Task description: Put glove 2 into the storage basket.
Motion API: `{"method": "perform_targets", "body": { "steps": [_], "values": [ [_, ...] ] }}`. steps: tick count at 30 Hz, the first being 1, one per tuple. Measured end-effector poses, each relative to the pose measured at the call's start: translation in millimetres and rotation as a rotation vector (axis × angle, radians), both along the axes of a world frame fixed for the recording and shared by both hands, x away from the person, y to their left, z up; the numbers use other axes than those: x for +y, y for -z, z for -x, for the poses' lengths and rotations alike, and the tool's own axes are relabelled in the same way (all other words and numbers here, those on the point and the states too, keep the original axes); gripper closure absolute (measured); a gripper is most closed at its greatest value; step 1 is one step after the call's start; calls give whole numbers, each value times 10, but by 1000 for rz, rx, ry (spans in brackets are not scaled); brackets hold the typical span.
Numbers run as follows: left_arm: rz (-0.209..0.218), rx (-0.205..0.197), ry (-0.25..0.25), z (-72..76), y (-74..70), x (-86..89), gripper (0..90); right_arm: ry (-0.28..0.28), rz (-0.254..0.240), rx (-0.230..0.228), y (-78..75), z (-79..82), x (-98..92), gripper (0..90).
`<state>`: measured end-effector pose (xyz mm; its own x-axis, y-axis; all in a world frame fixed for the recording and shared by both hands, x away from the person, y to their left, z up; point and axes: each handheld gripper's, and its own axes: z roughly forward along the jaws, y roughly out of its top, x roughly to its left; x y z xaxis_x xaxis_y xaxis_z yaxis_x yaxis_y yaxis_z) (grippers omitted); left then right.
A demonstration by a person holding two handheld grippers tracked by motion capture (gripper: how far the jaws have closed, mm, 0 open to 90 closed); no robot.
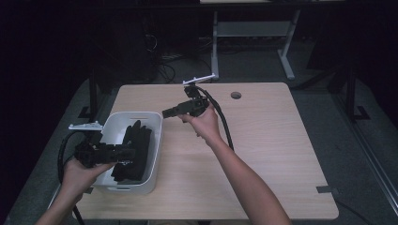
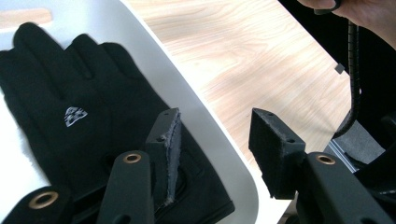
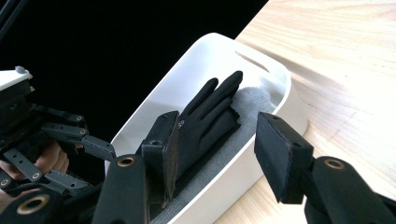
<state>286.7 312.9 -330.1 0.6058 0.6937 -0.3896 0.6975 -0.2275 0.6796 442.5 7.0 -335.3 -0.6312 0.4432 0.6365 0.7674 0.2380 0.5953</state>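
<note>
A white plastic bin (image 1: 133,114) stands at the table's left front with black gloves (image 1: 136,150) lying in it. My left gripper (image 1: 126,154) reaches over the bin's near part, open and empty. In the left gripper view its jaws (image 2: 215,135) straddle the bin's wall (image 2: 187,93), above a glove (image 2: 84,107) with a small white logo. My right gripper (image 1: 168,112) hovers just past the bin's far right corner and points left. In its own view it (image 3: 217,140) is open and empty, facing the bin (image 3: 224,51) and a glove (image 3: 210,112) on something pale grey (image 3: 254,100).
The light wooden table (image 1: 263,140) has a round cable hole (image 1: 236,95) near its far edge. A bit of tape (image 1: 326,189) sits at the front right corner. Cables trail from both grippers. A white desk frame (image 1: 216,42) stands on the dark floor behind.
</note>
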Motion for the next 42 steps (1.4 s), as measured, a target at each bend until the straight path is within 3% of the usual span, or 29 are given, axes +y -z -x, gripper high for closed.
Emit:
{"method": "perform_targets", "body": {
  "steps": [22,42],
  "values": [
    [2,-19,60,-47,-29,-357,475,59,-11,2,-17,73,-453,482],
    [5,-33,157,-126,-60,-946,447,148,-23,1,-22,219,-1187,472]
  ]
}}
